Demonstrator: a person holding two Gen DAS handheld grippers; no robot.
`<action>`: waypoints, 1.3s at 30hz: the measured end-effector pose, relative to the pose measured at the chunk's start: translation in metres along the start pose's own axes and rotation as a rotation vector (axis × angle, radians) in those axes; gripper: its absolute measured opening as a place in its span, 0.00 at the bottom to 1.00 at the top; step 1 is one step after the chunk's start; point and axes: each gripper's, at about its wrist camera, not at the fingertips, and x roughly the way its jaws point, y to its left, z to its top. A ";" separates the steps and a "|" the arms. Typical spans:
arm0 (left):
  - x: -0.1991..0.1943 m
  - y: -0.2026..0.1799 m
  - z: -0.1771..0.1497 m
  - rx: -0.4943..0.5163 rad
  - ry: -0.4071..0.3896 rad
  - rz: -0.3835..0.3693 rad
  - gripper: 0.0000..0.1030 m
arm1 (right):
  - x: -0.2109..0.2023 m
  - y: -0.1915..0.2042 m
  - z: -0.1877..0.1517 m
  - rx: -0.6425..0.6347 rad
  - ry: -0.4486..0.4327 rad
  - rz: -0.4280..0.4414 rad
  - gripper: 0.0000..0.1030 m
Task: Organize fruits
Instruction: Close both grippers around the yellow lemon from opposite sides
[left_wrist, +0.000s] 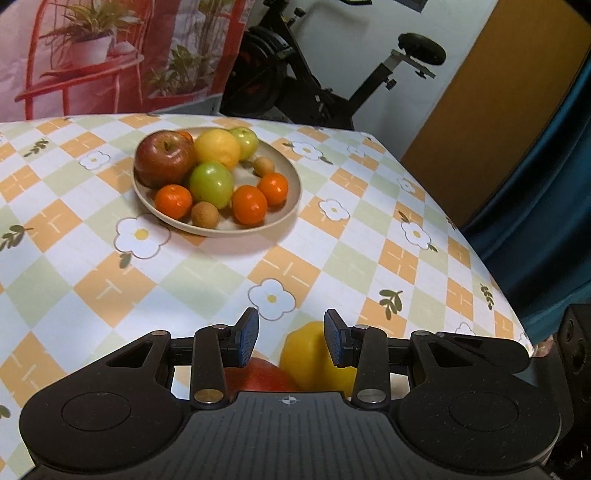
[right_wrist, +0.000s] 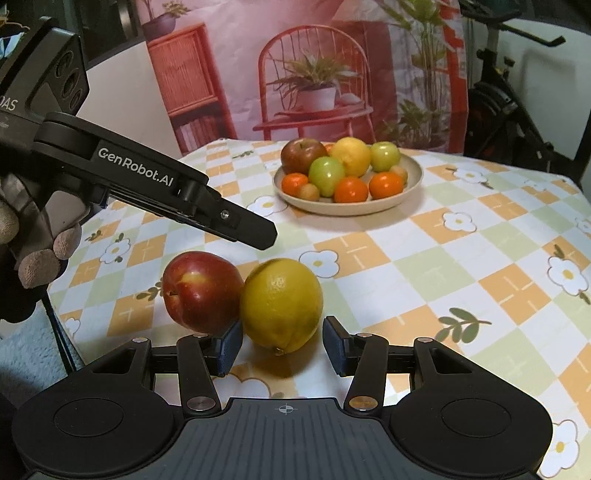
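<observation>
A beige plate at the table's far side holds a red apple, a lemon, green fruits, several oranges and small brown fruits. A loose yellow lemon and a loose red apple lie side by side on the near part of the cloth. My right gripper is open, its jaws standing on either side of the lemon's near end. My left gripper is open and empty, hovering above both loose fruits; it also shows in the right wrist view.
The table has a checked flower-print cloth. Its right edge drops off toward a blue curtain. An exercise bike and a printed backdrop stand behind the table.
</observation>
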 end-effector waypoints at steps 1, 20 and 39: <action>0.001 0.000 0.000 0.004 0.006 -0.005 0.40 | 0.001 -0.001 0.000 0.004 0.004 0.001 0.43; 0.019 0.006 -0.001 -0.046 0.070 -0.111 0.39 | 0.015 -0.008 -0.001 0.047 0.019 0.047 0.45; 0.011 -0.003 0.015 -0.033 0.016 -0.152 0.39 | 0.003 -0.016 0.015 0.048 -0.050 0.047 0.46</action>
